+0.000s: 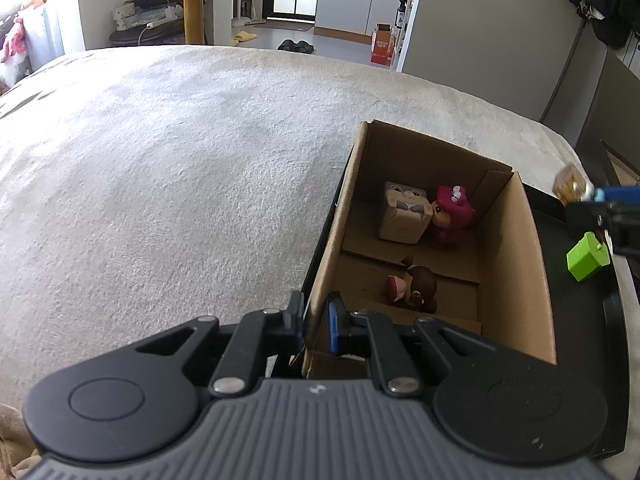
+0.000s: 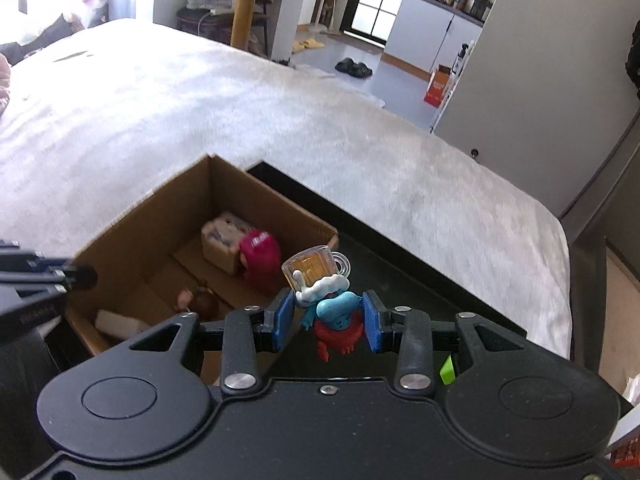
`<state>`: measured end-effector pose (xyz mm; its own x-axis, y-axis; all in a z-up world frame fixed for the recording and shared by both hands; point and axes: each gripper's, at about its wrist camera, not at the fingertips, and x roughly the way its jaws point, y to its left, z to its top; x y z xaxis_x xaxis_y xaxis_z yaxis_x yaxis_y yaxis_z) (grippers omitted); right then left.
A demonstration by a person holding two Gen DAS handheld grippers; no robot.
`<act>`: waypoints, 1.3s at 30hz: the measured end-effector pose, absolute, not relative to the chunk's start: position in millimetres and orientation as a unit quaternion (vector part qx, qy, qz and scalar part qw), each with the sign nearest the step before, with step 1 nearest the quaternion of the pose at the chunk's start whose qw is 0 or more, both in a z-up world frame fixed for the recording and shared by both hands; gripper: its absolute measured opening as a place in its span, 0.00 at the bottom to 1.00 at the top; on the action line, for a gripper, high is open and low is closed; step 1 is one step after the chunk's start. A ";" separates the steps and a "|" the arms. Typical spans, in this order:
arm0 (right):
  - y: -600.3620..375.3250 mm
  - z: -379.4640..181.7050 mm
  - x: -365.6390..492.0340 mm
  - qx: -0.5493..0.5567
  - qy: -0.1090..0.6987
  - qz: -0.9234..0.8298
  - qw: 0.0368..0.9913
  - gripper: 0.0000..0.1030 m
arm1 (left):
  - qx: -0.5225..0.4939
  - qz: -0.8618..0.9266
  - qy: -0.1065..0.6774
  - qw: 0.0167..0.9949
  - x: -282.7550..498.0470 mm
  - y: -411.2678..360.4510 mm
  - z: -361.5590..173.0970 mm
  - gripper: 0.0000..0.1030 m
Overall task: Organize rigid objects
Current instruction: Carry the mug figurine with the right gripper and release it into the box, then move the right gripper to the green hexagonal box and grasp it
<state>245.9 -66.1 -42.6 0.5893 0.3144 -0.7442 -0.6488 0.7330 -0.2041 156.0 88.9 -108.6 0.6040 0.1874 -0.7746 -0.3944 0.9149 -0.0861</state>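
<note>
An open cardboard box (image 1: pixel 524 248) stands on a black tray (image 1: pixel 616 320) on the bed. My left gripper (image 1: pixel 316 324) is shut on the box's near left wall. Inside lie a beige cube box with a face (image 1: pixel 404 216), a pink figure (image 1: pixel 454 216) and a brown-haired figure (image 1: pixel 416 284). My right gripper (image 2: pixel 330 322) is shut on a blue and red figurine (image 2: pixel 336 314) that carries a beer mug (image 2: pixel 316 266). It hangs above the tray just right of the box (image 2: pixel 160 220). In the left wrist view the mug (image 1: pixel 570 188) shows blurred at the right edge.
A green block (image 1: pixel 588 256) lies on the tray right of the box, partly hidden under the gripper body (image 2: pixel 447 370) in the right wrist view. A whitish object (image 2: pixel 120 324) rests in the box's near corner. Pale bedspread (image 1: pixel 180 160) spreads left and beyond.
</note>
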 end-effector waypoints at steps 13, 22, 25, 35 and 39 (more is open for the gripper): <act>-32.5 -40.2 234.0 -0.223 0.344 0.330 0.850 0.36 | -0.125 0.164 0.414 0.887 156.8 88.3 -108.3 0.11; -20.8 -53.7 230.3 -0.214 0.350 0.345 0.844 0.43 | -0.118 0.166 0.414 0.887 157.4 87.4 -108.5 0.11; -28.1 -53.3 229.8 -0.199 0.349 0.338 0.851 0.51 | -0.104 0.168 0.415 0.888 157.9 83.5 -108.0 0.11; -80.3 -58.8 230.9 -0.155 0.359 0.290 0.873 0.60 | -0.070 0.177 0.420 0.887 160.6 72.8 -106.5 0.11; -101.7 -66.5 233.2 -0.150 0.369 0.272 0.876 0.60 | -0.055 0.182 0.423 0.886 161.7 69.9 -106.9 0.11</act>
